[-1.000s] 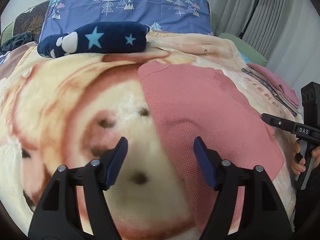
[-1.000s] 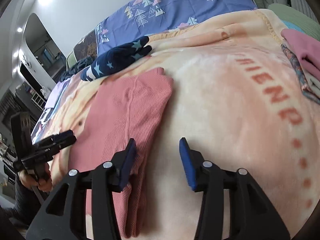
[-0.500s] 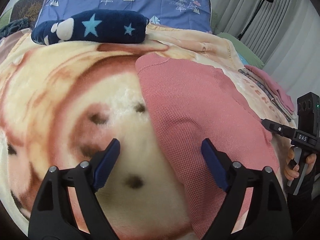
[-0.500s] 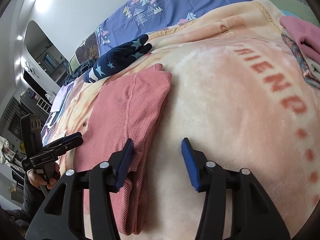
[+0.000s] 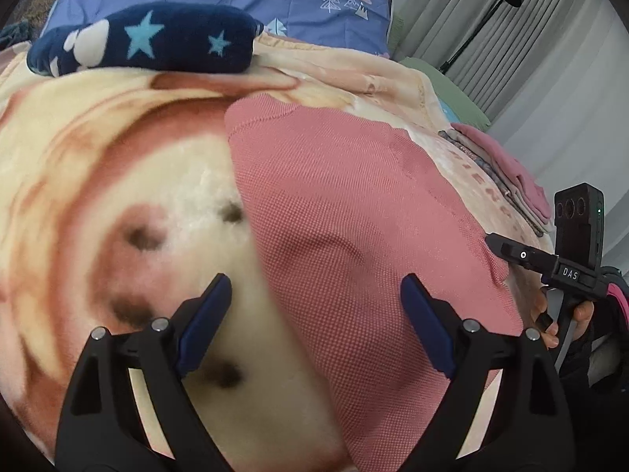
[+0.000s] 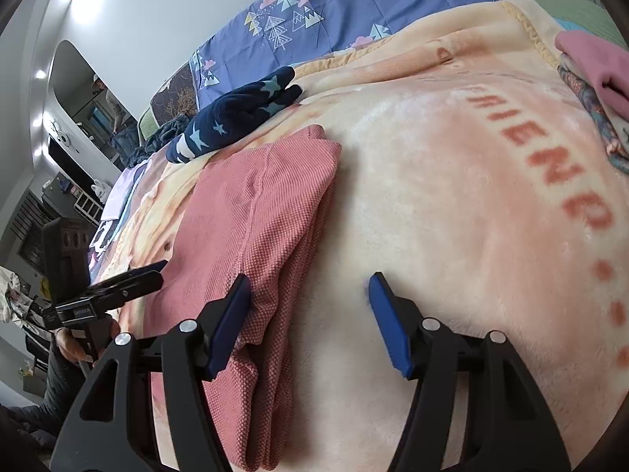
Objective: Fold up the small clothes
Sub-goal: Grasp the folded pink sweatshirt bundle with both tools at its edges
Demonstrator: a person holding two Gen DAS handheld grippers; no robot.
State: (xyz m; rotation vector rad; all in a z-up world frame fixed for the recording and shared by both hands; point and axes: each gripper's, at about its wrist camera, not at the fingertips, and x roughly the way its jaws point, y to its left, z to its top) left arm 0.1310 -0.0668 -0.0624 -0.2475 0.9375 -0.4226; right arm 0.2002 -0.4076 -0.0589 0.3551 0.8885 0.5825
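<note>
The pink garment [image 5: 354, 236] runs off the near picture edge; the folded pile [image 6: 601, 74] is cut off at right.

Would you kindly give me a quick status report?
Left gripper and right gripper open, jaws just widening, nothing gripped. Pink garment folded on blanket. Nothing blocking.

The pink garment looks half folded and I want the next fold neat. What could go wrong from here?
1. The right tool straddles the stacked side edge of the pink garment; closing there might catch only some layers and pull the fold apart.
2. The left tool, its jaws just opened wide, sits partly over the fleece blanket and could pinch that too.
3. The star-print bundle lies close beyond and might be nudged.
</note>
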